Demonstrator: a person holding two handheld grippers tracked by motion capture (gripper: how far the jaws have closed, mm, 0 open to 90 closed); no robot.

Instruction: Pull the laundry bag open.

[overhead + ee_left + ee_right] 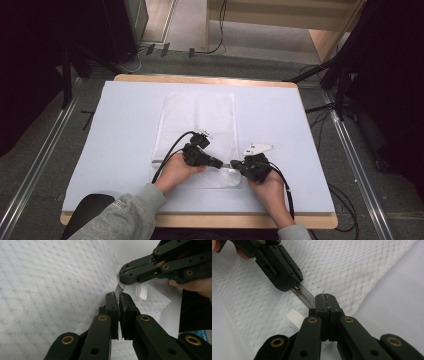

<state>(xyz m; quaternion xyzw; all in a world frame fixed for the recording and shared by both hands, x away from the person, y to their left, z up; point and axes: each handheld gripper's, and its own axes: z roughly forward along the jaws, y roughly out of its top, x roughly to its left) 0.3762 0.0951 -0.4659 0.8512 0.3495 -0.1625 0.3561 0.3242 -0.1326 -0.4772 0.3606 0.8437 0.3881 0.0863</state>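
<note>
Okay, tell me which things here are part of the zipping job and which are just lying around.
In use:
white mesh bag
zipper pull
zipper tape
left gripper, shut on the pull
right gripper, shut on the tape

Lying about:
white loop tab
floor cables
wooden frame

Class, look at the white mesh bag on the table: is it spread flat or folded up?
Spread flat: the mesh bag lies unfolded on the table.

Wooden-edged table (200,78), pale blue sheet (125,130) covering its top, white mesh zip bag (200,115) lying flat on it
</note>
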